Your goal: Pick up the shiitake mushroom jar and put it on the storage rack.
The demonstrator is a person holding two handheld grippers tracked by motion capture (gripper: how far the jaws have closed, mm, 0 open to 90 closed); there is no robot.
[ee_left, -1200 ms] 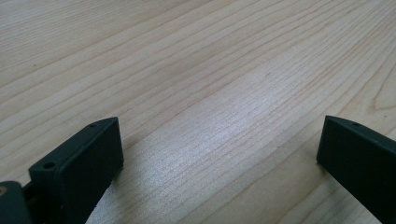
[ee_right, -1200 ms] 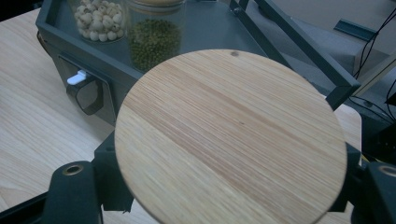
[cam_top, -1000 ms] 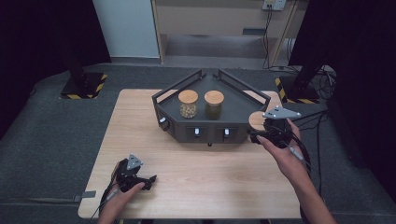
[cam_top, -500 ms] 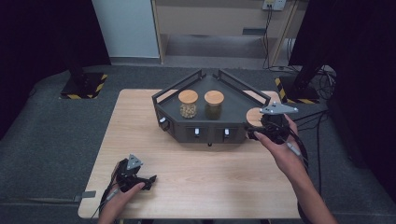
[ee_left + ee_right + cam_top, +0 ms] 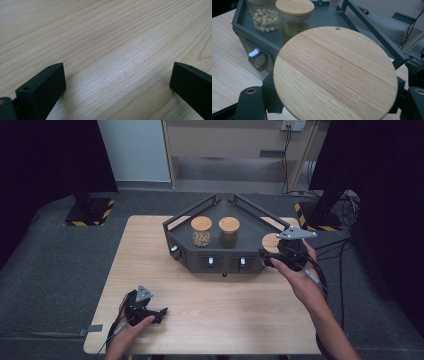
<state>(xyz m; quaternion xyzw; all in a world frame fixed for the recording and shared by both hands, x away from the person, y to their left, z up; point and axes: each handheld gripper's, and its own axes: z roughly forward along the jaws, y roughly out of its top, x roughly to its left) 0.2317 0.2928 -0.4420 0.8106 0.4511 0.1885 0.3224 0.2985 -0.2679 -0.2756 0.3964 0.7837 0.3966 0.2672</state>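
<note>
- Right gripper (image 5: 276, 252) sits at the right end of the dark tray, held in the person's right hand (image 5: 300, 277), and its jaws are closed on a jar with a round wooden lid (image 5: 335, 73).
- Seen from the right gripper view, that lid is tilted toward the camera and covers the jar body below it, so what the jar contains cannot be told; the black jaws flank the lid's lower edge on both sides.
- From the high view, the gripped jar's lid (image 5: 270, 242) is at the tray's right front corner, just beside the tray wall; whether it stands inside the tray or just outside cannot be told.
- Left gripper (image 5: 159, 312) lies low over the wooden table (image 5: 150, 250) near its front left edge, in the person's left hand (image 5: 131, 327), well apart from the tray.
- Its jaws stand wide apart in the left gripper view, with bare wood grain between them and nothing held.
- Black tray (image 5: 186, 245) with raised rails sits at the middle back of the table.
- Two more jars with wooden lids stand upright and side by side inside the tray: one with pale round pieces (image 5: 201, 231), and one with greenish small grains (image 5: 229, 231) just to its right.
- Small white tabs (image 5: 211, 261) show on the tray's front face.
</note>
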